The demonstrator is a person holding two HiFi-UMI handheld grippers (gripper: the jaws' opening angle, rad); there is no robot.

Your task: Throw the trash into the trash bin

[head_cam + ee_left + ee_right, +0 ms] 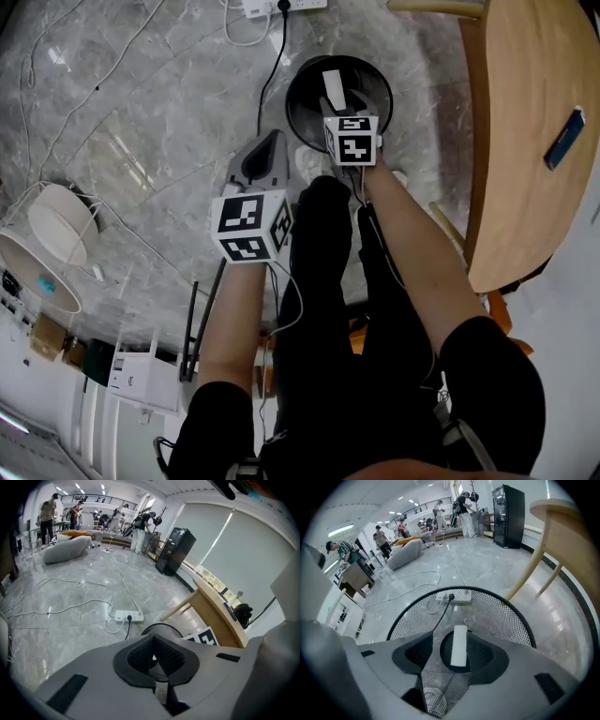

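Marble floor at the left carries loose cables only and no trash can be seen there. Left claw hangs low beside the person's leg with its pads brought together and nothing between them. It is judged to be parked clear of the work, since the bin needs one claw only. Trash bin, black mesh and round, stands on the floor just ahead of the person's feet. Right claw points steeply down over the bin's mouth, placed so that whatever leaves it falls inside the rim. Its jaws stand wide, with a gap on either side of the white strip of trash, so the pads are not pressing it. The strip lies within the bin's mesh wall, over the dark bottom — whether it has fully settled cannot be told. On that showing the drop is judged done or all but done. Wooden desk at the right bears one dark slim object — apart from the bin and untouched.
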